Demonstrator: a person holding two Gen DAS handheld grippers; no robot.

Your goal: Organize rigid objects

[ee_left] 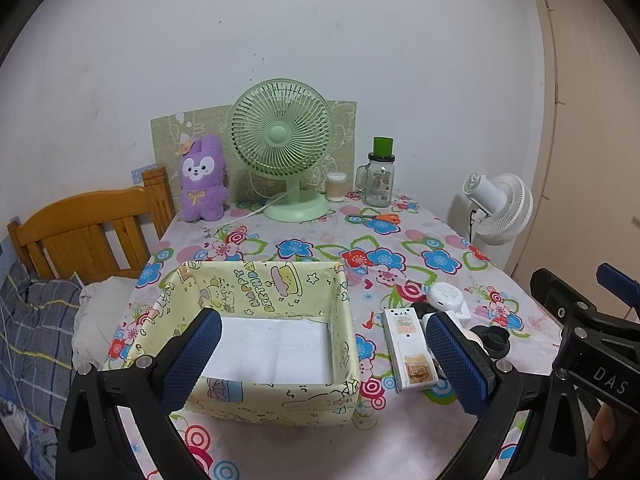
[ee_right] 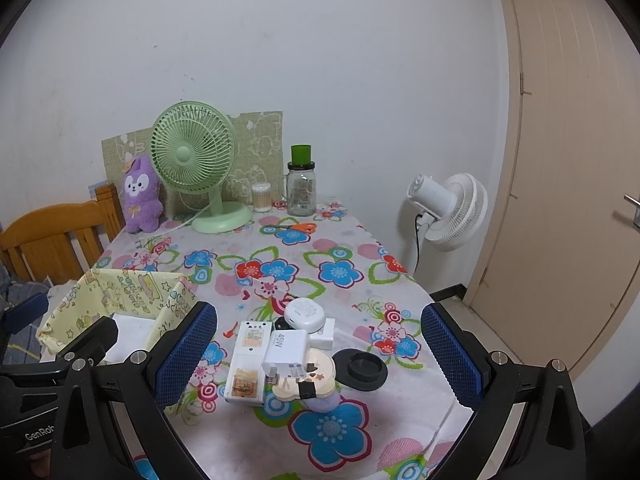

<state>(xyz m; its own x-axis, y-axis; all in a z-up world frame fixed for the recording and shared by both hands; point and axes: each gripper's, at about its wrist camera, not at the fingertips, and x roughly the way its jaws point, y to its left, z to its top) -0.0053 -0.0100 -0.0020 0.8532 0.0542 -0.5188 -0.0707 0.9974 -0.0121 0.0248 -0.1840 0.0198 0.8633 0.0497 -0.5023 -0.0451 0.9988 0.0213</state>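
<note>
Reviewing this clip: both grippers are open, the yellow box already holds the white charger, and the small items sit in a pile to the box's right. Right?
Not quite. The yellow box holds no charger; only its white lining shows in the left wrist view. The white charger lies in the pile on the tablecloth. Left gripper and right gripper are open.

Tablecloth [ee_right: 280, 248]: white, blue/red/pink flowers, green leaves. Box [ee_left: 280, 400]: pale yellow, cartoon print, white base. Desk fan [ee_left: 282, 136] mint green; plush [ee_left: 202, 180] purple, 9 o'clock of it. Scissors [ee_left: 384, 217] orange-handled. Charger [ee_right: 286, 350] white. Round lid [ee_right: 362, 368] black. Gripper pads [ee_right: 184, 354] blue, dotted texture.
</note>
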